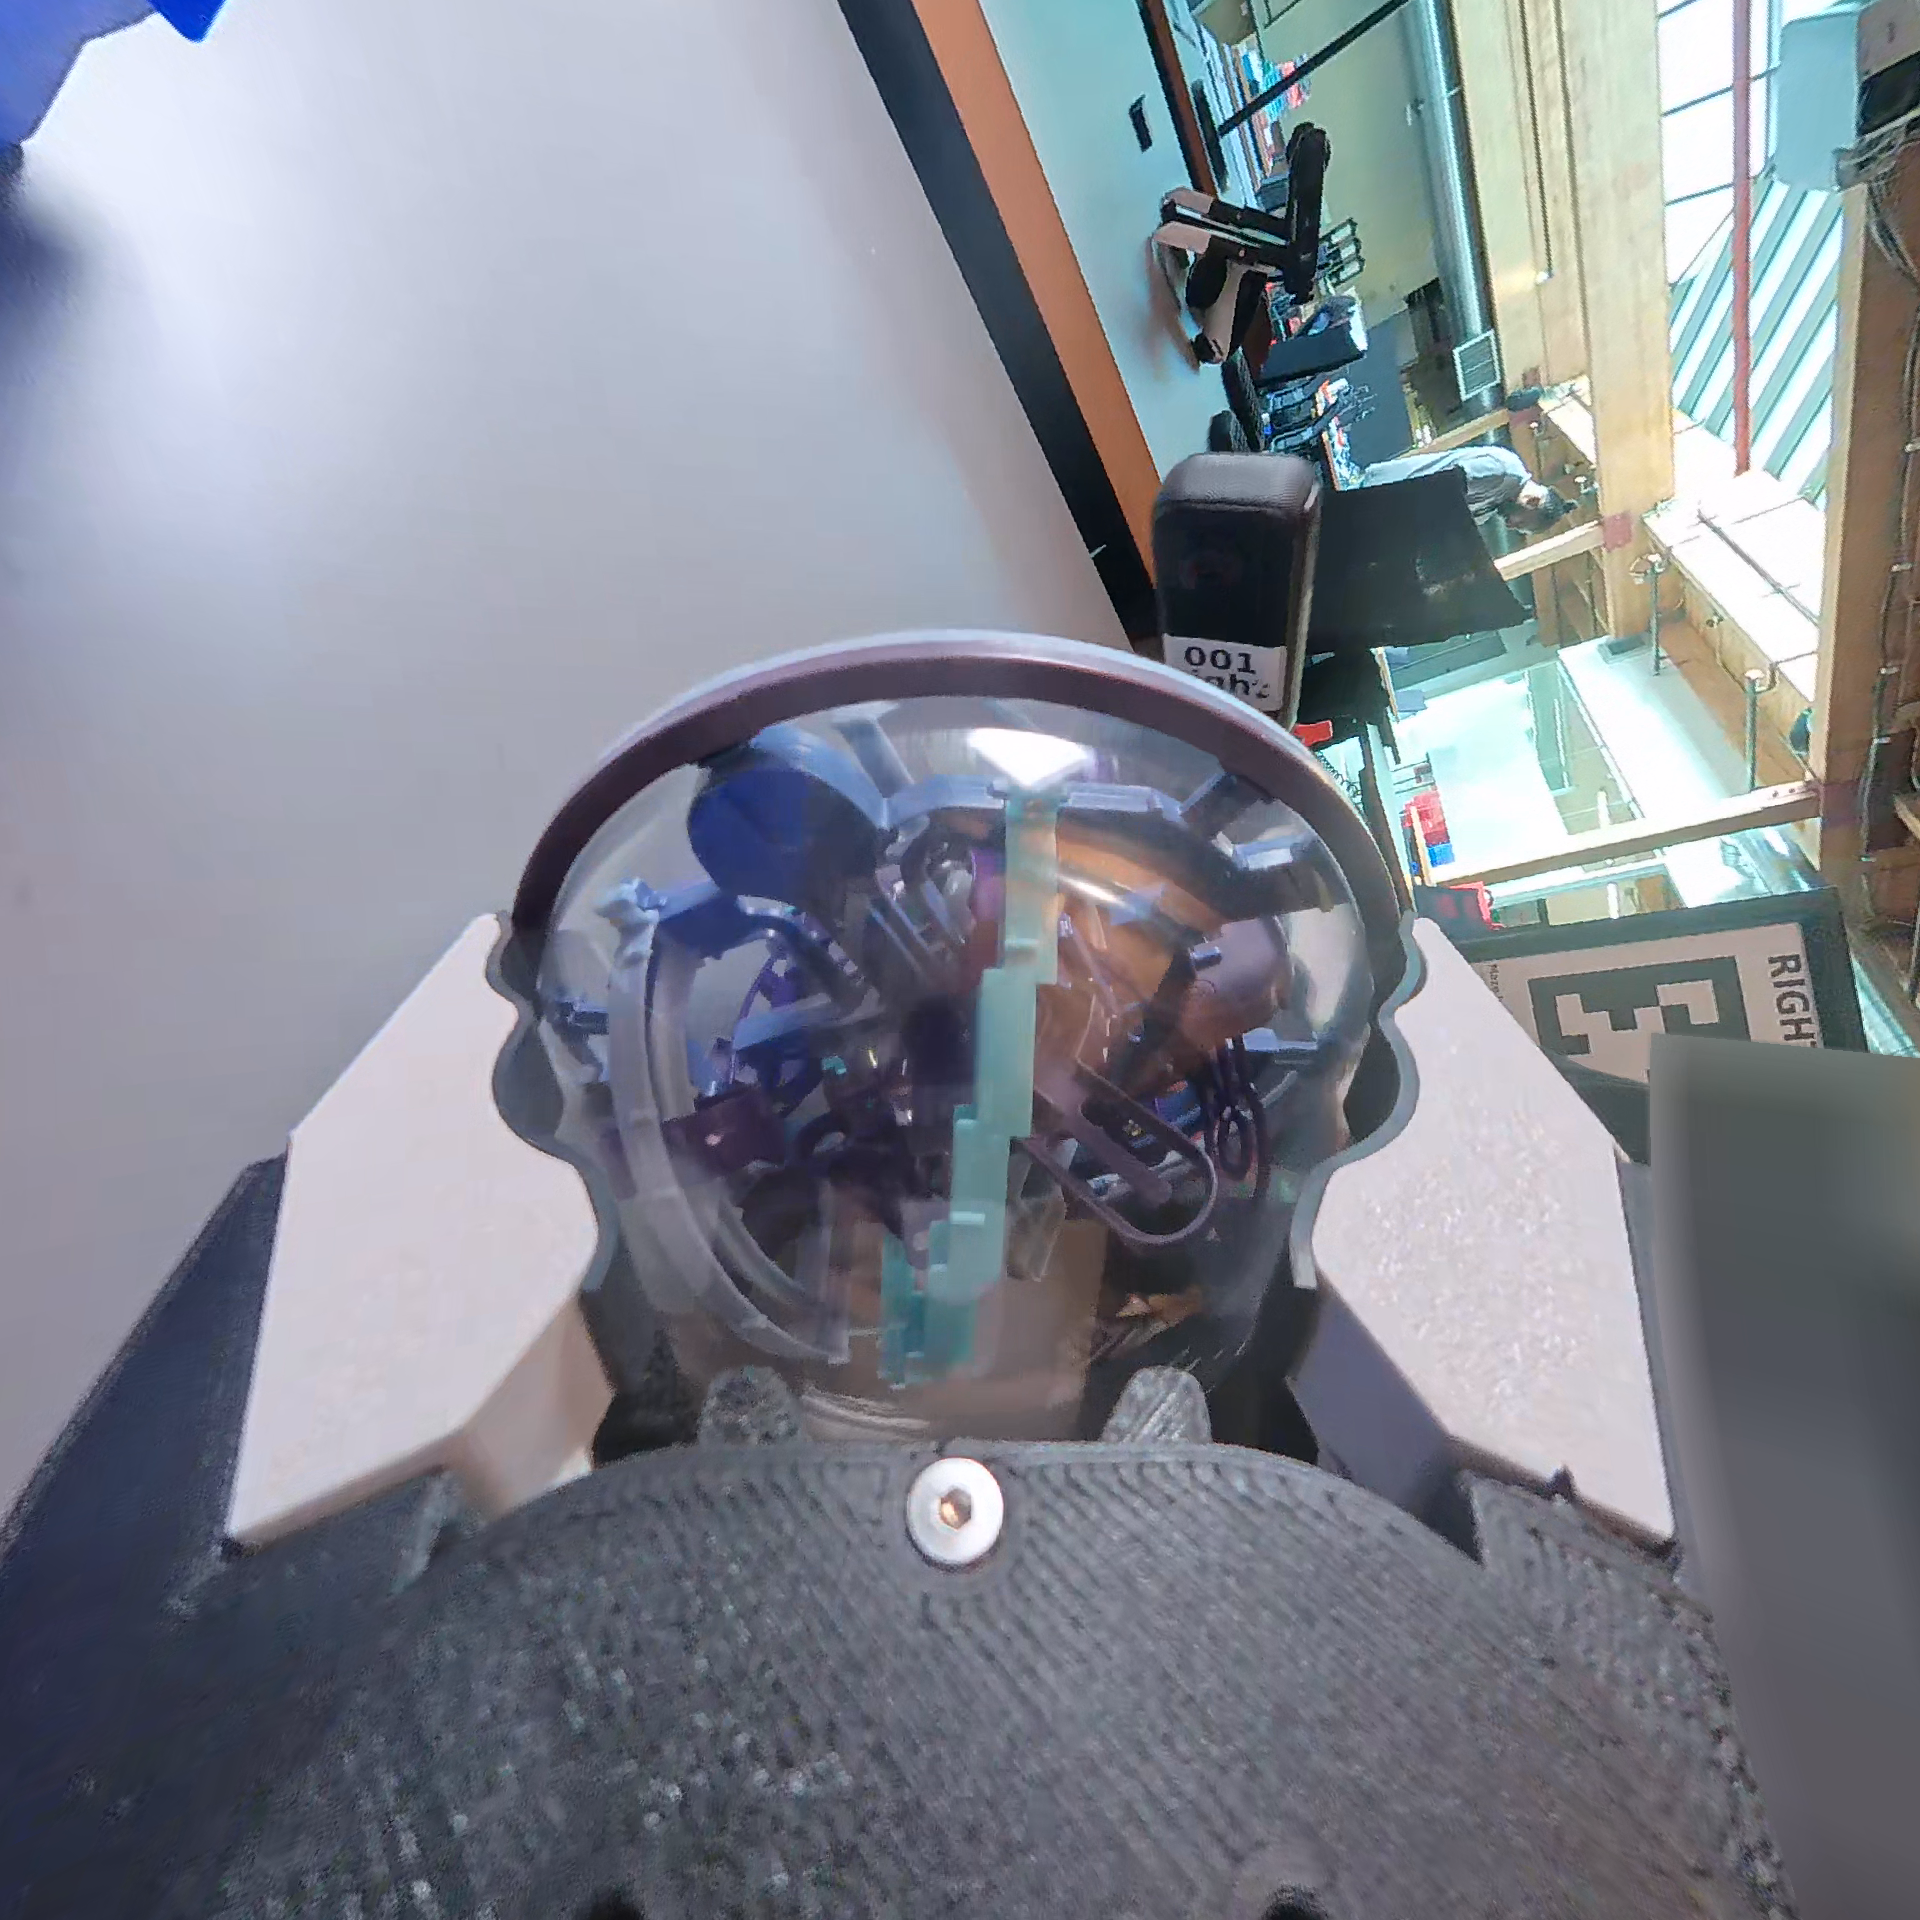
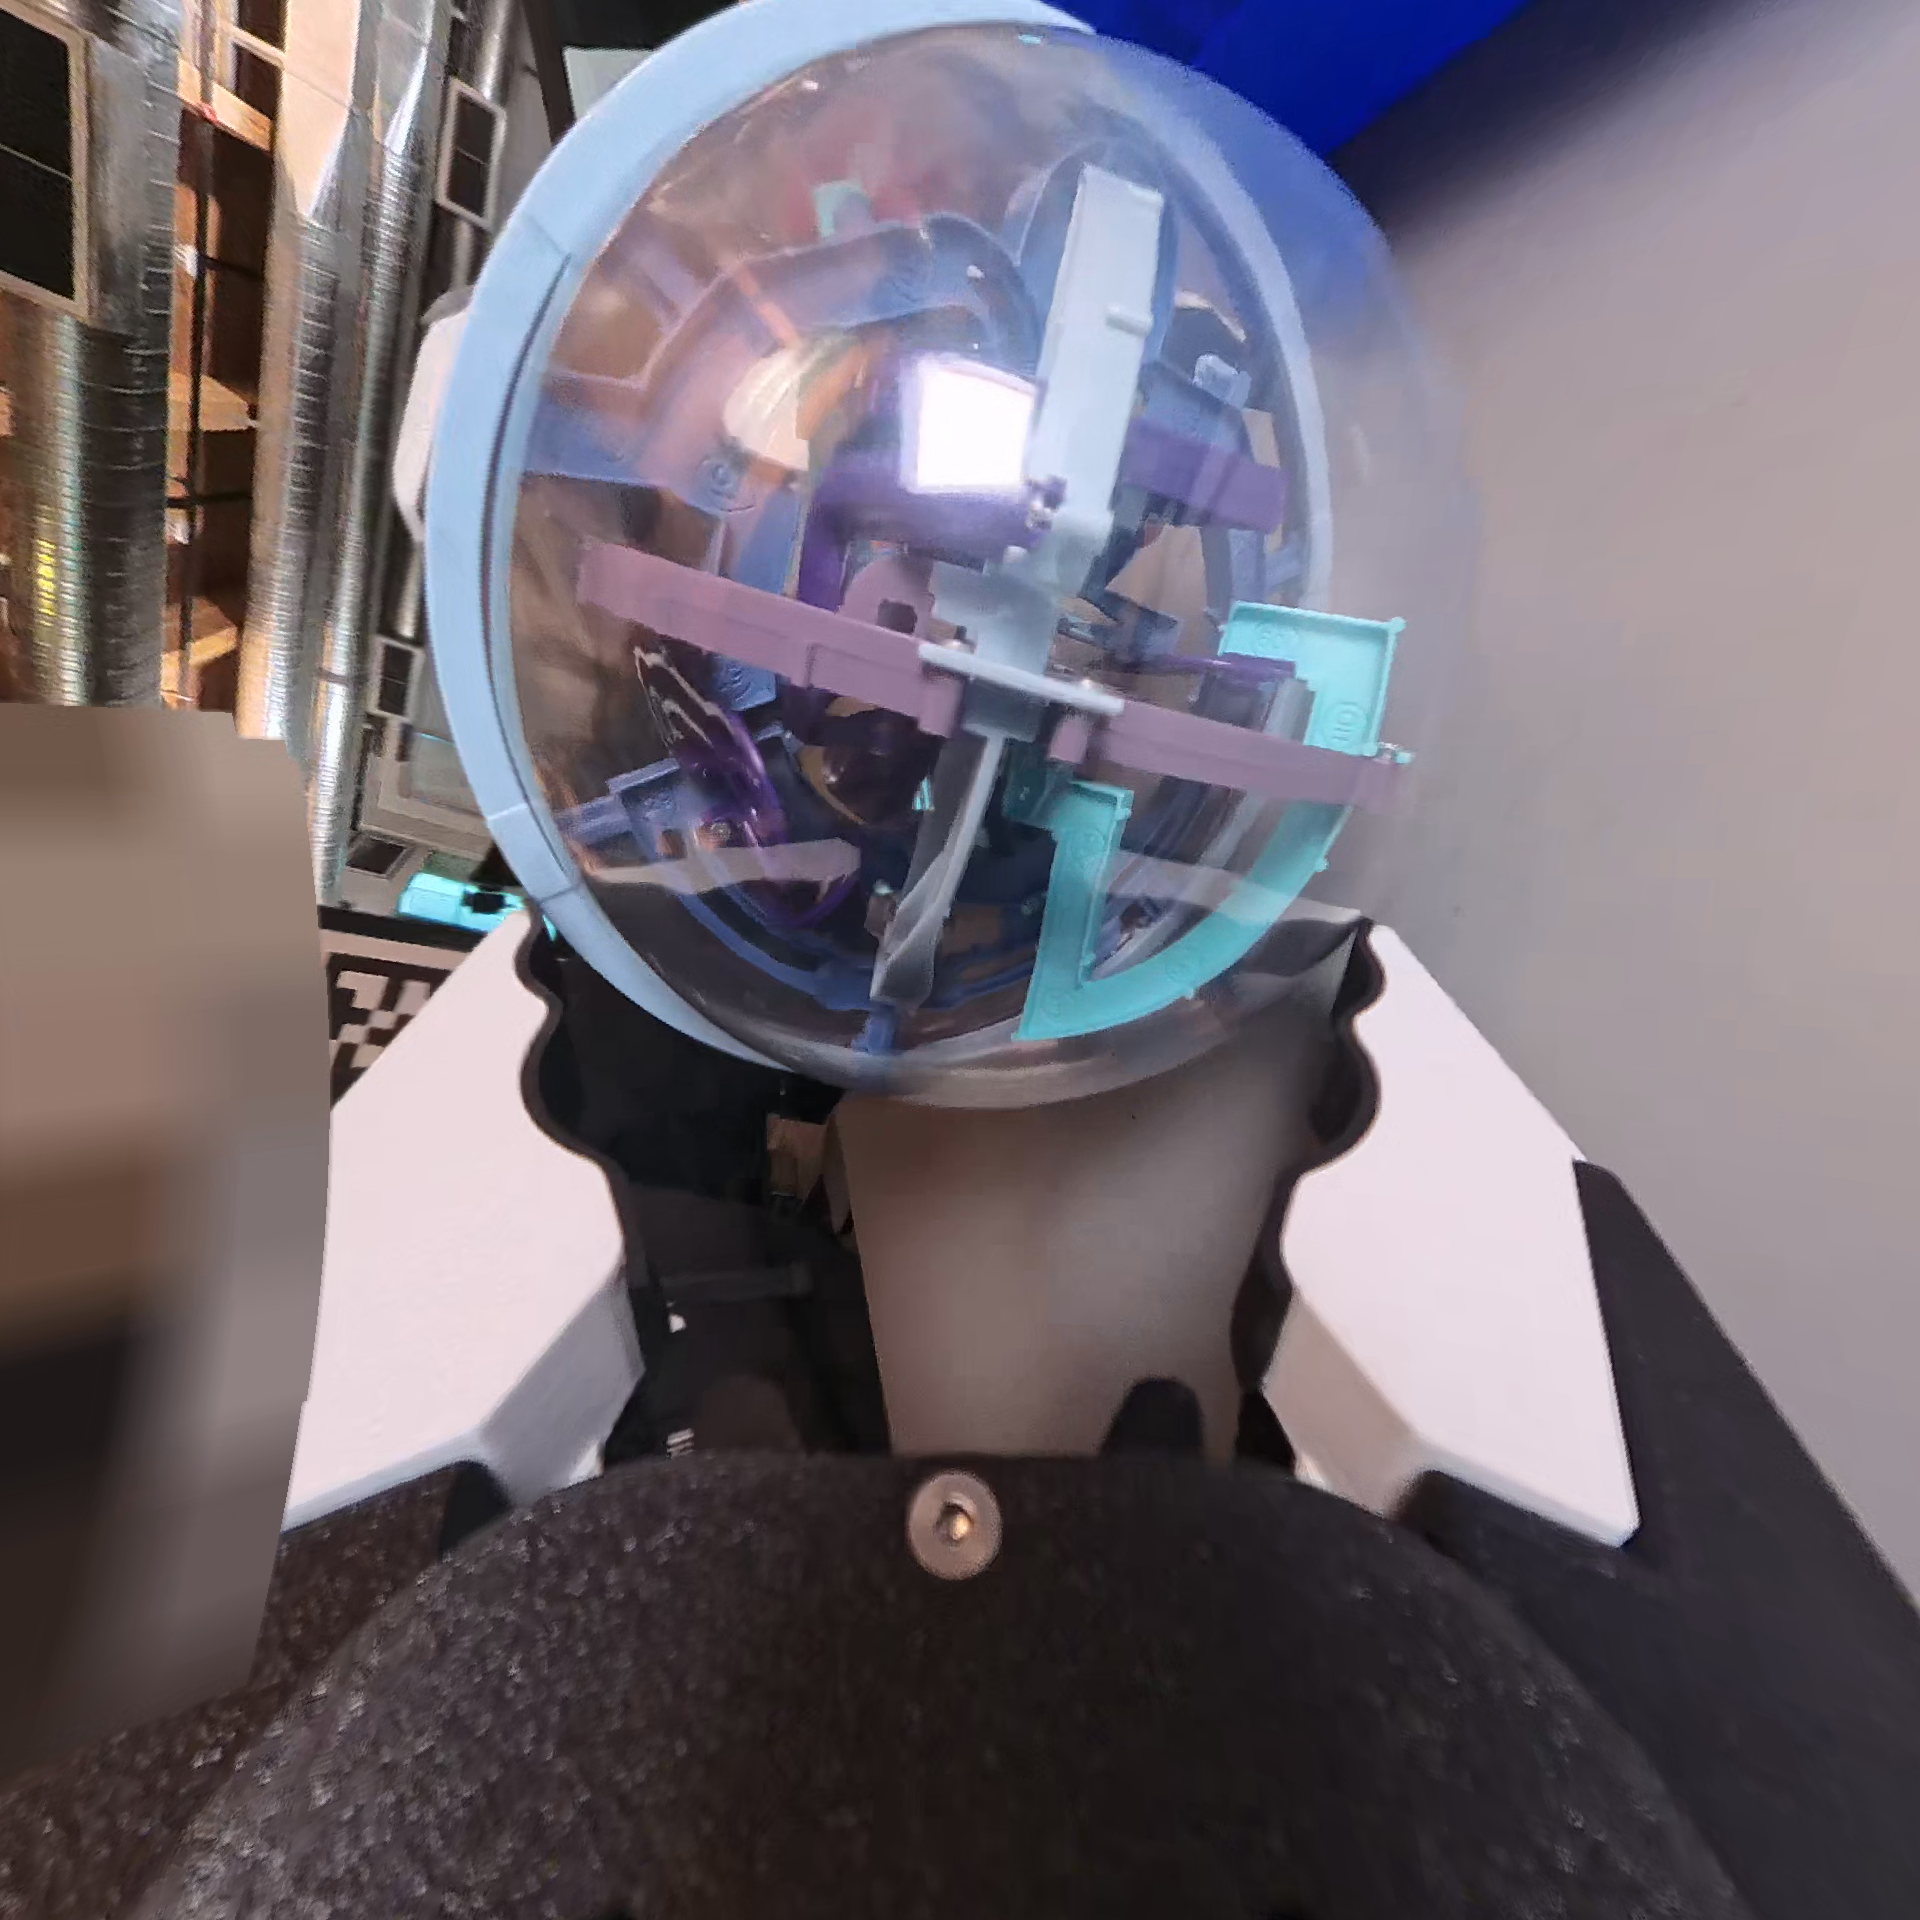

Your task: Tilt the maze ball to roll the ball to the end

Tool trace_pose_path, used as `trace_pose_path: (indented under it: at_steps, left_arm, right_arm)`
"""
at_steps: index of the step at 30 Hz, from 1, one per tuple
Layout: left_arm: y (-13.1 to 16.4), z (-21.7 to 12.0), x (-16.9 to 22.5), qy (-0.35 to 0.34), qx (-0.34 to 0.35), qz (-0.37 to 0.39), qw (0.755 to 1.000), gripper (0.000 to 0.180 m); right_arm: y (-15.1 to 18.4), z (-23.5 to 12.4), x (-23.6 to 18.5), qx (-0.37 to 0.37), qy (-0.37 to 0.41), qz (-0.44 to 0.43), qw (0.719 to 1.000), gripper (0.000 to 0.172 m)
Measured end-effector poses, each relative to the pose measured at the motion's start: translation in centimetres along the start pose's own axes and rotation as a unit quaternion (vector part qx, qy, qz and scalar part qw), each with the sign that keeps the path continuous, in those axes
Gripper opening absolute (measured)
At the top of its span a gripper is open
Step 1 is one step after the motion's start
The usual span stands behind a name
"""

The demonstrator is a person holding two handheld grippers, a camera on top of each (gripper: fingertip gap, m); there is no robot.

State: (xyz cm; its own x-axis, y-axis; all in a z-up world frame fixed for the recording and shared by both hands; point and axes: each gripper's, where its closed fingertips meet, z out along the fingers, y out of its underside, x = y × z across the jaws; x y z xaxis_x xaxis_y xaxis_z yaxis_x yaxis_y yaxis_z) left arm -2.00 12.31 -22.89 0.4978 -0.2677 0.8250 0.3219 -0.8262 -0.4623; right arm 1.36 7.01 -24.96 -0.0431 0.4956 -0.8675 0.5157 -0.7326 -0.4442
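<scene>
The maze ball (image 1: 935, 1039) is a clear sphere with purple, blue and teal tracks inside and a pale blue ring. In the left wrist view it sits deep between my left gripper's (image 1: 956, 925) fingers (image 1: 416, 1143), which press on both of its sides. In the right wrist view the maze ball (image 2: 935, 571) stands just ahead of my right gripper (image 2: 951, 956), with its lower part between the white fingertips (image 2: 447, 1091). It looks motion-blurred while the fingers look sharp. I see no pad pressing on it. The right gripper's body (image 1: 1236, 561) shows behind the ball. I cannot make out the small ball inside.
A pale grey tabletop (image 1: 416, 416) with a black and orange edge (image 1: 1039, 312) lies behind the ball, all tilted in the view. A blue object (image 1: 187, 16) sits at the top left corner. A workshop with shelves and ducts (image 2: 104, 364) is in the background.
</scene>
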Motion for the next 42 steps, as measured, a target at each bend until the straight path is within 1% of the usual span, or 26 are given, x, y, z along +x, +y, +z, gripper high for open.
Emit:
trace_pose_path:
  at_steps: [1, 2, 3, 5, 7, 9, 10, 11, 13, 15, 17, 19, 21, 23, 26, 29, 32, 37, 39, 42]
  left_arm:
    - [0.0, 0.1, 0.0, -0.001, -0.002, 0.001, 1.000, 0.152]
    - [-0.1, 0.2, 0.0, -0.002, -0.004, 0.000, 1.000, 0.152]
    - [-0.1, 0.3, 0.0, -0.003, -0.005, -0.001, 1.000, 0.153]
    - [-0.4, 0.7, 0.0, -0.006, -0.006, -0.003, 1.000, 0.153]
    - [-0.5, 1.3, 0.0, -0.011, -0.009, 0.001, 1.000, 0.152]
    - [-0.6, 2.0, 0.1, -0.018, -0.016, 0.009, 1.000, 0.152]
    - [-0.5, 2.3, 0.2, -0.022, -0.020, 0.014, 0.999, 0.151]
    - [-0.6, 2.6, 0.3, -0.025, -0.021, 0.020, 0.999, 0.147]
    - [-0.7, 2.9, 0.8, -0.021, -0.021, 0.032, 0.999, 0.144]
    - [-0.7, 2.7, 1.5, 0.002, -0.008, 0.042, 0.999, 0.141]
    - [-0.9, 1.5, 2.5, 0.041, 0.021, 0.054, 0.997, 0.144]
    - [-0.5, 0.0, 2.6, 0.052, 0.048, 0.079, 0.994, 0.145]
    - [0.5, -1.3, 2.2, 0.043, 0.063, 0.117, 0.990, 0.147]
    - [2.2, -1.8, 1.4, 0.023, 0.066, 0.145, 0.987, 0.149]
    - [5.2, -1.2, 0.6, 0.007, 0.046, 0.169, 0.984, 0.155]
    - [6.6, 0.2, 0.3, -0.008, 0.045, 0.197, 0.979, 0.156]
    - [6.8, 0.8, -0.2, -0.054, 0.030, 0.254, 0.965, 0.157]
    - [6.5, 0.2, 0.3, -0.072, 0.018, 0.325, 0.943, 0.153]
    - [6.6, 0.3, 0.4, -0.076, 0.015, 0.335, 0.939, 0.152]
    - [6.5, 0.4, 0.7, -0.083, 0.019, 0.357, 0.930, 0.152]
  right_arm:
    - [-0.1, -0.5, 0.2, 0.004, 0.019, -0.020, 1.000, 0.142]
    - [-0.4, -1.0, 0.4, 0.007, 0.044, -0.046, 0.998, 0.138]
    - [-0.7, -1.6, 0.7, 0.008, 0.074, -0.080, 0.994, 0.141]
    - [-1.7, -2.7, 0.4, 0.009, 0.135, -0.170, 0.976, 0.141]
    - [-3.2, -3.2, -1.2, 0.014, 0.174, -0.266, 0.948, 0.143]
    - [-4.8, -3.2, -2.8, 0.015, 0.213, -0.359, 0.909, 0.144]
    - [-5.3, -3.1, -3.3, 0.008, 0.230, -0.393, 0.890, 0.143]
    - [-5.4, -2.8, -3.4, -0.008, 0.237, -0.410, 0.881, 0.143]
    - [-5.1, -2.1, -2.8, -0.046, 0.233, -0.398, 0.886, 0.137]
    - [-4.6, -1.7, -1.8, -0.062, 0.220, -0.380, 0.896, 0.128]
    - [-4.5, -1.9, -1.4, -0.050, 0.200, -0.357, 0.911, 0.133]
    - [-4.5, -2.5, -1.1, -0.035, 0.183, -0.327, 0.927, 0.133]
    - [-4.4, -3.0, -0.7, -0.026, 0.165, -0.296, 0.941, 0.133]
    - [-4.1, -3.4, -0.5, -0.020, 0.146, -0.267, 0.952, 0.133]
    - [-3.7, -3.8, -0.1, -0.007, 0.111, -0.227, 0.967, 0.133]
    - [-3.0, -3.6, 0.1, 0.000, 0.075, -0.199, 0.977, 0.132]
    - [-2.1, -3.3, 0.1, 0.001, 0.054, -0.212, 0.976, 0.132]
    - [-0.2, -3.6, 0.6, -0.029, 0.056, -0.282, 0.957, 0.130]
    - [0.2, -3.8, 0.9, -0.039, 0.070, -0.321, 0.944, 0.130]
    - [-0.1, -4.2, 0.7, -0.023, 0.096, -0.398, 0.912, 0.134]
